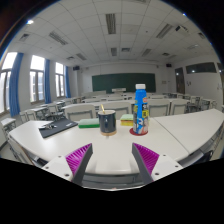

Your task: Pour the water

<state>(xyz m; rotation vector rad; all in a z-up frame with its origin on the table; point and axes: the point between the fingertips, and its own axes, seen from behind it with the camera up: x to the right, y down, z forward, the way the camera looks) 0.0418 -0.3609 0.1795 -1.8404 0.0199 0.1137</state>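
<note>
A plastic bottle with a white cap and a blue and white label stands upright on the white table, ahead and slightly right of my gripper. A dark cup stands to its left, a short way apart. My gripper is open and empty, low over the table's near part, its purple pads spread wide. Both bottle and cup are well beyond the fingertips.
A small yellow thing lies between cup and bottle. A dark flat case lies on the table to the left. Rows of desks and chairs and a green chalkboard fill the classroom behind. Windows are at the left.
</note>
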